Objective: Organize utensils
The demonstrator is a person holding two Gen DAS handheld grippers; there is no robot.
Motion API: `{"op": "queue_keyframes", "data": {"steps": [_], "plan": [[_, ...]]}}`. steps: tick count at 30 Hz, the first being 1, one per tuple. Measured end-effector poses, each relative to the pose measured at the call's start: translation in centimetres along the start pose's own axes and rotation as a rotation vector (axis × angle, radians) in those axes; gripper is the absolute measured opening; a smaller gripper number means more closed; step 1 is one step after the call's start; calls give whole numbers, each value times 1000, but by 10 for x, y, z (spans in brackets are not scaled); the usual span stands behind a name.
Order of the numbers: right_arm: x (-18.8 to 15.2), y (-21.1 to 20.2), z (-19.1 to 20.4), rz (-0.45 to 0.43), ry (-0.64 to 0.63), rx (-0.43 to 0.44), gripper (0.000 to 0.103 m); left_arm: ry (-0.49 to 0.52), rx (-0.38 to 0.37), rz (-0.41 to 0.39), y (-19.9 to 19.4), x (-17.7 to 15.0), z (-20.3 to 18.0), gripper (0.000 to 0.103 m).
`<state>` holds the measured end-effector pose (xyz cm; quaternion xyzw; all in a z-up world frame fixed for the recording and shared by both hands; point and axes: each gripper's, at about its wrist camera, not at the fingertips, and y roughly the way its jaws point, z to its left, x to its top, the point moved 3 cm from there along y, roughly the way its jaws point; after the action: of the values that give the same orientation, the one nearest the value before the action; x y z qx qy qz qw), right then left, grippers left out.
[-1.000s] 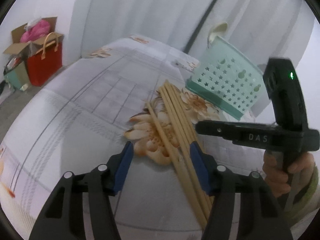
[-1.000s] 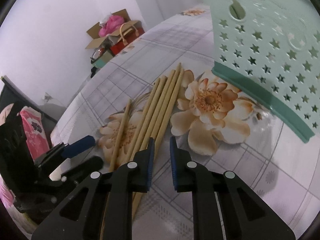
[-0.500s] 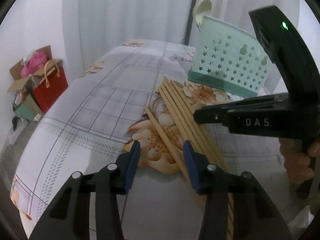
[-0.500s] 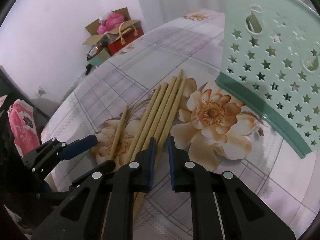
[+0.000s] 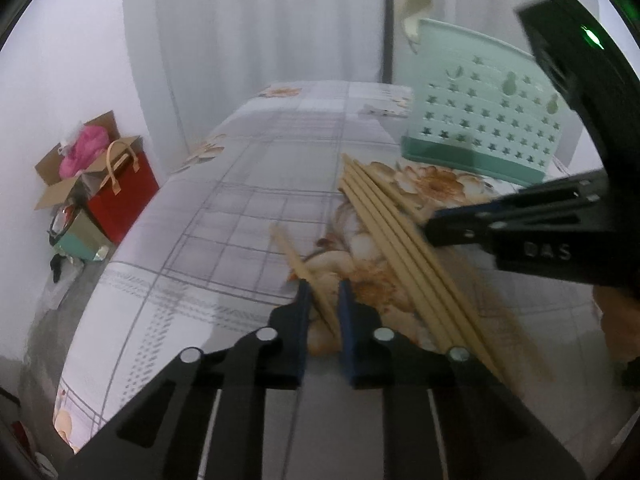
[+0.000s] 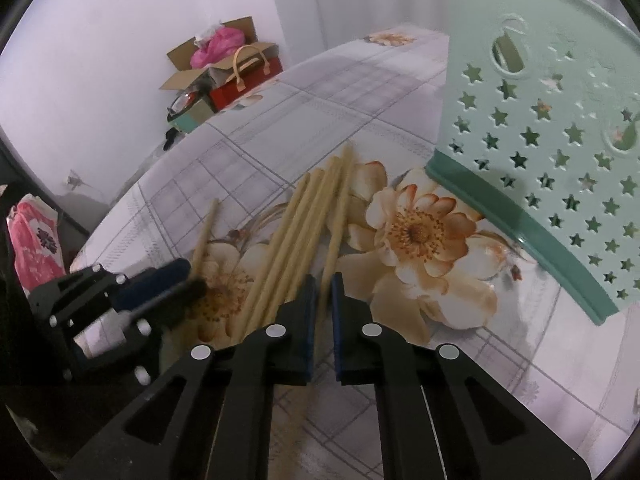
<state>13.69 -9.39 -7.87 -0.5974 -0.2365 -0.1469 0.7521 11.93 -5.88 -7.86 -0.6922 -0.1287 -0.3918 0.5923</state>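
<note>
Two grippers low over the tabletop (image 5: 240,208), both pointing down at the sticks.

Left gripper (image 5: 322,288): jaws closing, lone stick (image 5: 288,248) between the blue pads. Stick slanted across the gap, a sliver of cloth showing on either side of it. Firm contact with the pads not certain. Far end of the stick lying on the cloth and pointing toward the far edge.

Right gripper (image 6: 324,280): jaws closed on the end stick (image 6: 340,216), the one nearest the basket (image 5: 480,120). Near end of that stick pinched between the pads, far end angled up toward the far edge, alongside the bundle (image 5: 384,216).

Bundle: four or so pale wooden sticks, side by side, touching, flat on the flower print about mid-tabletop, toward the right edge. Lone stick apart from the bundle, on its left, roughly parallel.

Basket: mint green, darker base band, star-shaped holes, upright near the far right corner, just beyond the tips of the bundle. Not touching them. Cream spoon (image 5: 416,8) poking above its rim at the left end.

Hand (image 5: 616,312) partly seen under the right gripper body, at the right edge of the left wrist view.

Off the tabletop, past its left edge: cardboard box (image 5: 60,184) and red bag (image 5: 124,192) on the floor by the wall. White curtain (image 5: 260,20) beyond the far edge.
</note>
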Motion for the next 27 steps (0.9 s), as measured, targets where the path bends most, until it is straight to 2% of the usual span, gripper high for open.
{"op": "queue_keyframes", "data": {"steps": [7, 13, 20, 27], "plan": [[-21, -16, -5, 24, 3, -11, 4, -82, -16, 14, -5, -6, 15, 7], [-45, -35, -16, 59, 55, -5, 4, -122, -32, 34, -15, -15, 17, 7], [-38, -34, -16, 75, 33, -2, 7, -103, -46, 70, -10, -8, 14, 7], [-20, -23, -12, 75, -36, -11, 7, -19, 7, 122, 2, 5, 9, 7]]}}
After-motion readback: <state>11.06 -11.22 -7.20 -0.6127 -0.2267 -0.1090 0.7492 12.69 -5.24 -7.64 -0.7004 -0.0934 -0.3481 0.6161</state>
